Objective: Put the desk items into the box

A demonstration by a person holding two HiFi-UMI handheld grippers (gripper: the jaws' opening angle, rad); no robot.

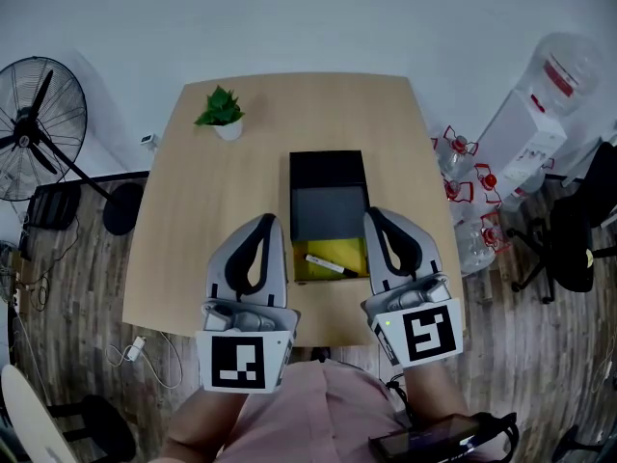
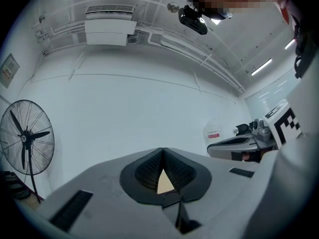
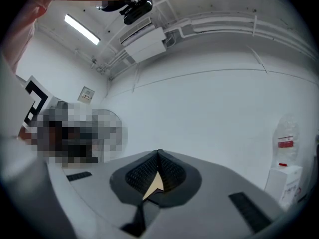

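Nearest is the person's pink shirt (image 1: 308,408). Just ahead of it both tongs are held side by side over the near edge of the table (image 1: 202,210). Each carries its marker cube on the end nearest the person. The left tongs (image 1: 267,220) are closed, tip meeting tip. Their own view shows only a small triangular gap behind the tips, with nothing in it. The right tongs (image 1: 372,213) are closed in the same way, and they too hold nothing.

Between the two tips, slightly beyond them, sits the black box (image 1: 328,177), open on top, its long side running away from the person. At its near end lies a yellow pad (image 1: 337,254), which looks to be inside the box. A white pen (image 1: 326,263) with a dark cap lies slantwise on the pad. The rest of the box floor shows bare grey.

Further off, near the table's far left corner, stands a small green plant (image 1: 222,112) in a white pot, well apart from the box.

On the floor to the left of the table is a standing fan (image 1: 39,128). To the right are water bottles (image 1: 463,177) and a white water dispenser (image 1: 535,128), with a dark chair (image 1: 569,234) near them.
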